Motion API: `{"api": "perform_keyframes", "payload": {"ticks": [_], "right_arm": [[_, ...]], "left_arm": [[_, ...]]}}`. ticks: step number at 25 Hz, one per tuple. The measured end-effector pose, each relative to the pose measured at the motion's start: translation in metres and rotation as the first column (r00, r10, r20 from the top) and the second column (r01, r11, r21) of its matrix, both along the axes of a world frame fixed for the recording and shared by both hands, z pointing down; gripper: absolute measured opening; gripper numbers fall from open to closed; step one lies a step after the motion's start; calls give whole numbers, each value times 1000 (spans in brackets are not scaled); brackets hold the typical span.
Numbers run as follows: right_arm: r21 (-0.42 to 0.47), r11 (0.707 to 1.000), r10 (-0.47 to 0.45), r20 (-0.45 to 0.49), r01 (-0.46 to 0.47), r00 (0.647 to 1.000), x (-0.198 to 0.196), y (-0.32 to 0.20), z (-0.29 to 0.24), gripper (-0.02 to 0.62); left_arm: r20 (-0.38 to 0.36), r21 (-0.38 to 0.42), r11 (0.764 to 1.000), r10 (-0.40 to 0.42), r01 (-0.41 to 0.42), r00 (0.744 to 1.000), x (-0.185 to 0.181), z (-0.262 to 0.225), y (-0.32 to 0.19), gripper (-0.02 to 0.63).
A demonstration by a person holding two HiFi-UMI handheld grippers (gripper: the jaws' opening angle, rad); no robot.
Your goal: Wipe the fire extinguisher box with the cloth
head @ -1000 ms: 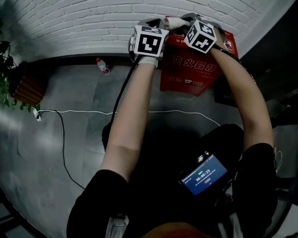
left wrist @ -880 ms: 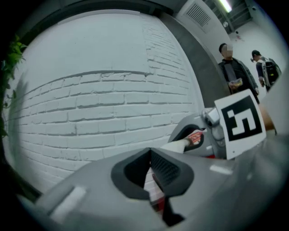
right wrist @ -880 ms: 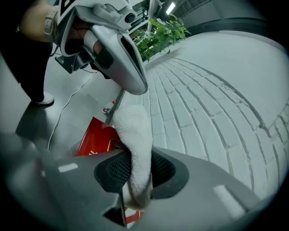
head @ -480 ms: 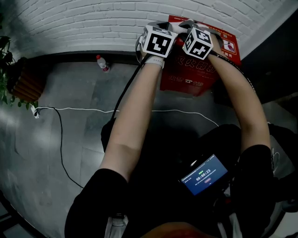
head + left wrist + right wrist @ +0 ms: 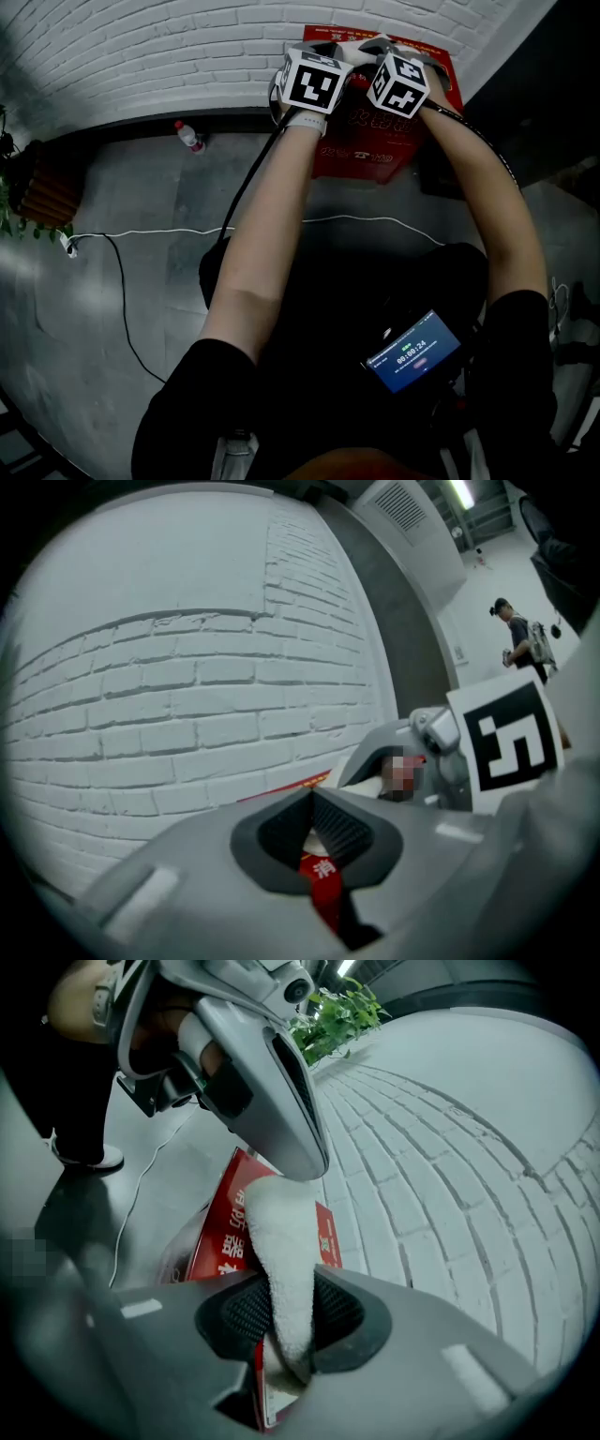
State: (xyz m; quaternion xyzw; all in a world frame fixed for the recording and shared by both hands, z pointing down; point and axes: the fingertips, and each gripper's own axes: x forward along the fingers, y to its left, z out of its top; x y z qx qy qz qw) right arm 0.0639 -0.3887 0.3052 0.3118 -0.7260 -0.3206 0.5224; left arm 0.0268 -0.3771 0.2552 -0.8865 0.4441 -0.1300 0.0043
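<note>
The red fire extinguisher box [image 5: 375, 141] stands against the white brick wall. Both grippers hover over its top, close together. A white cloth [image 5: 352, 43] is stretched between them. My right gripper [image 5: 372, 44] is shut on one end of the cloth [image 5: 281, 1241], which runs up from its jaws [image 5: 286, 1321] to the tip of the left gripper [image 5: 281, 1162]. My left gripper [image 5: 328, 47] has its jaws almost together [image 5: 316, 834] on a bit of white cloth. The red box [image 5: 323, 892] shows below them, and the right gripper [image 5: 412, 761] sits just beyond.
A water bottle [image 5: 188, 136] stands by the wall to the left. A white cable [image 5: 187, 228] crosses the grey floor. A potted plant [image 5: 19, 202] is at far left. A person [image 5: 518, 644] stands far off. A lit screen [image 5: 412, 352] hangs at my waist.
The left gripper has moved right, from beside the box's left edge to over its top, closer to the right gripper. The view has shifted a little, with the box further left in the picture.
</note>
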Motion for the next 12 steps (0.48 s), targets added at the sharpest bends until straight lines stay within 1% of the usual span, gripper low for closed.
{"api": "perform_keyframes", "payload": {"ticks": [5,12], "right_arm": [[-5,998,70,7,-70,998,49,10,-4,87],[-2,988,155,18,-155,988,113,25,-7,86]], "left_arm": [[2,6,998,61,-61,998,39,-4,12,-2],[5,22,993,116,-116,993,85,-5,23,-2]]}}
